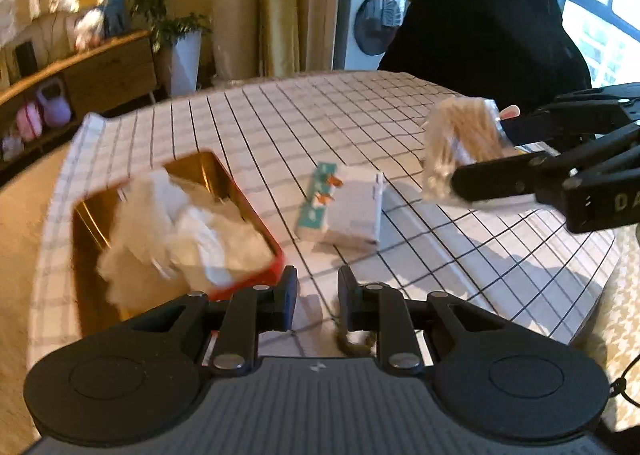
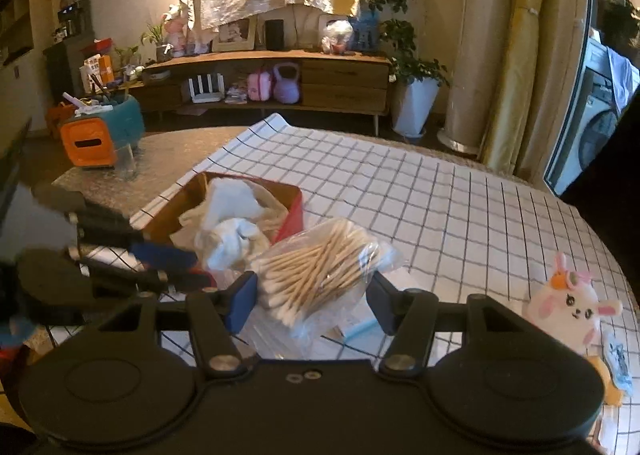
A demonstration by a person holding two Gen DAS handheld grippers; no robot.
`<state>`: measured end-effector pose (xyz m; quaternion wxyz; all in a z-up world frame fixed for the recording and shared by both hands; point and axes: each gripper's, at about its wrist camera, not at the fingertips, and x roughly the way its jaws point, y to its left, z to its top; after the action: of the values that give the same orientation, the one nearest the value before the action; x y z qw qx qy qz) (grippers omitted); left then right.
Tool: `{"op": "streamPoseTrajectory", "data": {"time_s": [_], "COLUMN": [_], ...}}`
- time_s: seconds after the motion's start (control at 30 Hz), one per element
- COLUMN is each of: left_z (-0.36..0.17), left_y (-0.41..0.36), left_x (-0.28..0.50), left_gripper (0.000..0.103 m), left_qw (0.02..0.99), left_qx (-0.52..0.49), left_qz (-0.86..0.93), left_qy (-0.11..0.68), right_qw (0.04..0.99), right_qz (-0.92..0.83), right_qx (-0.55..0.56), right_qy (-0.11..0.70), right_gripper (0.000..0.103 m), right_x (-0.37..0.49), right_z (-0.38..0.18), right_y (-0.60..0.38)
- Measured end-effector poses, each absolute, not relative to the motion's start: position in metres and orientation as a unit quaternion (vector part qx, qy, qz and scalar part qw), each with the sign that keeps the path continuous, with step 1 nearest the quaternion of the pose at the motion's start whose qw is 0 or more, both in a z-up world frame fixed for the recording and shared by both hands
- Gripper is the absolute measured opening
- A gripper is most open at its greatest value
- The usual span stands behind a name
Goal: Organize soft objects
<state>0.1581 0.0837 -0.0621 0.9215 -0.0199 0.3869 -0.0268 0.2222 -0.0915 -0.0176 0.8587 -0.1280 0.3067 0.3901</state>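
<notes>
Checked tablecloth (image 1: 320, 115) is carrying a red tin (image 1: 256, 215) holding white cloths (image 1: 180, 231). Tissue pack (image 1: 348, 211) is lying beside the tin. Your right gripper (image 2: 310, 291) is clamping a cotton swab bag (image 2: 320, 267) near the tin; your left gripper (image 1: 317, 295) is hanging narrowly parted, holding nothing.
</notes>
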Motion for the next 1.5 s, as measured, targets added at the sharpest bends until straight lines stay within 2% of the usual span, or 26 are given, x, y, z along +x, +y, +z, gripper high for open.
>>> {"op": "streamPoseTrajectory", "data": {"time_s": [0.23,0.3,0.4,0.43,0.47,0.67,1.27,1.3,1.37,1.47,1.5], "left_z": [-0.099,-0.104,-0.109,-0.110,-0.109,-0.115,-0.153,-0.153,-0.151,-0.149,-0.148], "left_y": [0.075,0.073,0.073,0.073,0.074,0.067,0.043,0.044,0.044,0.048,0.049], "left_x": [0.153,0.152,0.151,0.151,0.151,0.155,0.191,0.192,0.192,0.192,0.192], "left_gripper": [0.022,0.025,0.043,0.062,0.077,0.082,0.081,0.079,0.061,0.046,0.038], "left_qw": [0.912,0.910,0.908,0.909,0.911,0.915,0.905,0.906,0.908,0.910,0.910], "left_qx": [-0.044,-0.044,-0.044,-0.045,-0.046,-0.031,0.012,0.009,0.012,0.007,0.002], "left_qz": [-0.012,-0.012,-0.014,-0.015,-0.014,-0.034,-0.060,-0.061,-0.058,-0.053,-0.049], "left_qy": [0.407,0.412,0.415,0.413,0.410,0.401,0.420,0.419,0.414,0.411,0.411], "right_qw": [0.855,0.854,0.855,0.854,0.854,0.857,0.858,0.858,0.859,0.859,0.859], "right_qz": [0.374,0.373,0.373,0.373,0.373,0.365,0.343,0.343,0.343,0.343,0.343], "right_qx": [-0.144,-0.142,-0.137,-0.133,-0.131,-0.121,-0.106,-0.105,-0.104,-0.105,-0.105], "right_qy": [0.330,0.333,0.335,0.337,0.338,0.342,0.367,0.367,0.366,0.365,0.365], "right_gripper": [0.059,0.059,0.059,0.059,0.059,0.059,0.059,0.059,0.059,0.059,0.059], "right_x": [0.227,0.227,0.224,0.223,0.224,0.225,0.235,0.235,0.235,0.236,0.236], "right_z": [-0.030,-0.032,-0.035,-0.037,-0.038,-0.041,-0.062,-0.062,-0.062,-0.062,-0.062], "right_y": [-0.108,-0.110,-0.114,-0.116,-0.117,-0.125,-0.155,-0.155,-0.156,-0.157,-0.157]}}
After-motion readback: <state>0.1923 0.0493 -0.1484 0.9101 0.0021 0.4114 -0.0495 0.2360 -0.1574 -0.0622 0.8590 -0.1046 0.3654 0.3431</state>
